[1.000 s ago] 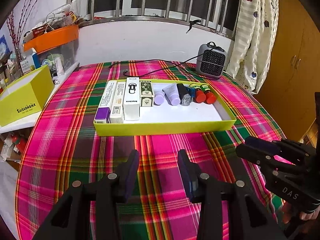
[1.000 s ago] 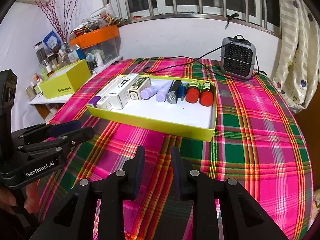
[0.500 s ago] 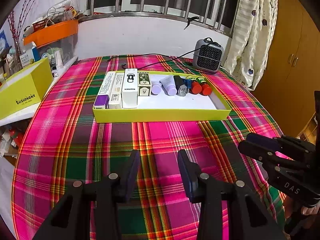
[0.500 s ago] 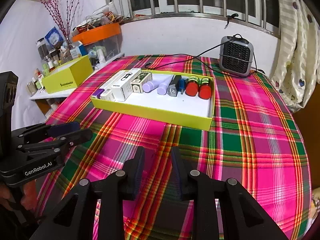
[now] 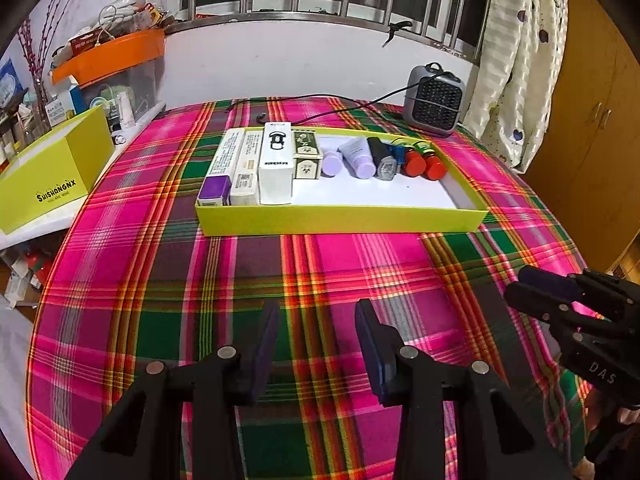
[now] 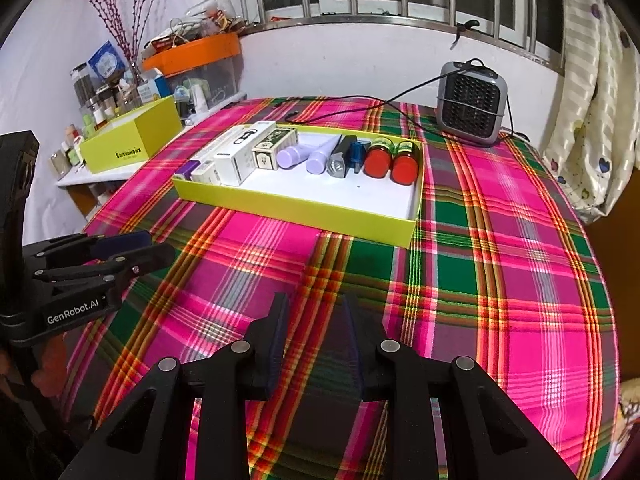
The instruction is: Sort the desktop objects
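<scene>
Both my grippers, left (image 5: 316, 322) and right (image 6: 314, 316), hover with fingers apart and empty. Everything sits lined up in the yellow tray (image 5: 340, 220), so the surface (image 5: 240, 280) looks sorted.

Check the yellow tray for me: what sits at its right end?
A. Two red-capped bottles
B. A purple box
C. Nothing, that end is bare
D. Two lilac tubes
A: the two red-capped bottles lie side by side at the right end of the row in the yellow tray, past the blue item.
</scene>
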`<state>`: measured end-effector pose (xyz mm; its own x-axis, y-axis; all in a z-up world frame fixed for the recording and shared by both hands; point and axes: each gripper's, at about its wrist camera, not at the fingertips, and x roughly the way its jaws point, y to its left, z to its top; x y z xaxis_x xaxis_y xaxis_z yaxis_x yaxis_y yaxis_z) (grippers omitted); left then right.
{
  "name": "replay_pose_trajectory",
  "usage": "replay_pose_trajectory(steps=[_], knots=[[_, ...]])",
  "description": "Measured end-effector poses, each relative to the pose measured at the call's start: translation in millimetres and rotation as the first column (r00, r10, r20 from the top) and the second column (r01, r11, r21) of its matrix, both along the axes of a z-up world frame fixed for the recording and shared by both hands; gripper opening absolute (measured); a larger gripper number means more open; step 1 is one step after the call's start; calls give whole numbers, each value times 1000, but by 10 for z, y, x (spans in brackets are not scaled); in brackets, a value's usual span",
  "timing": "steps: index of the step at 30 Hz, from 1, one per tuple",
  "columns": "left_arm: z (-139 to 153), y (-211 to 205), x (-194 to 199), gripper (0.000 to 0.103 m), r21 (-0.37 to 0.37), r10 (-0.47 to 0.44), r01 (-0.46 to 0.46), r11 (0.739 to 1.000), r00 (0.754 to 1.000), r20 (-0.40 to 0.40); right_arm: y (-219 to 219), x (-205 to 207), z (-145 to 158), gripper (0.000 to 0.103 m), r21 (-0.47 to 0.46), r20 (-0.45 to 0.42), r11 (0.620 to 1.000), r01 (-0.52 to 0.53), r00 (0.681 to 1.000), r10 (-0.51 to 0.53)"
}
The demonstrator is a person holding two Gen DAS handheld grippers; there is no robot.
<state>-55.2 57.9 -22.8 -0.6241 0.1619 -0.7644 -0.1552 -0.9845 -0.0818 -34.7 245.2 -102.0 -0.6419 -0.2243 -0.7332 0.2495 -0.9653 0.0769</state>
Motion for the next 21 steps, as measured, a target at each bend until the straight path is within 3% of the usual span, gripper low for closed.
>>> replay_pose_trajectory(steps=[21], knots=[[-96,-99,-199,40,1,36,-36,999,999,38,76,-220,-105,28,-15,27,1000,8,1000,-7]])
